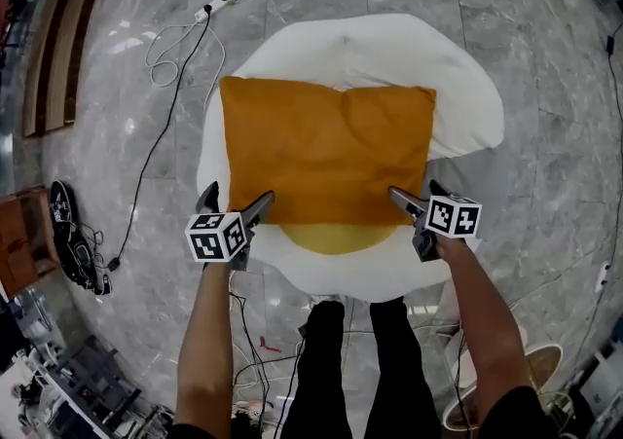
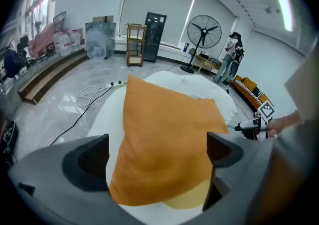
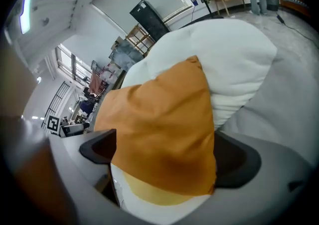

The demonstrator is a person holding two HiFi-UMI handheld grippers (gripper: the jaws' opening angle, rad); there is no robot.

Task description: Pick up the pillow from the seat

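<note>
An orange square pillow (image 1: 326, 150) lies flat on a white round seat (image 1: 389, 48), with a yellow cushion (image 1: 336, 237) showing under its near edge. My left gripper (image 1: 234, 201) stands open at the pillow's near left corner. My right gripper (image 1: 414, 191) stands open at the near right corner. In the left gripper view the pillow (image 2: 159, 139) fills the gap between the wide jaws of the left gripper (image 2: 157, 154). In the right gripper view the pillow (image 3: 159, 129) likewise sits between the spread jaws of the right gripper (image 3: 164, 154). No pad visibly presses the fabric.
Cables (image 1: 175, 48) and a power strip (image 1: 206, 11) lie on the marble floor left of the seat. A black bag (image 1: 73, 233) sits far left. The person's legs (image 1: 355, 359) stand just before the seat. A standing fan (image 2: 204, 32) and a wooden shelf (image 2: 135, 44) are far behind.
</note>
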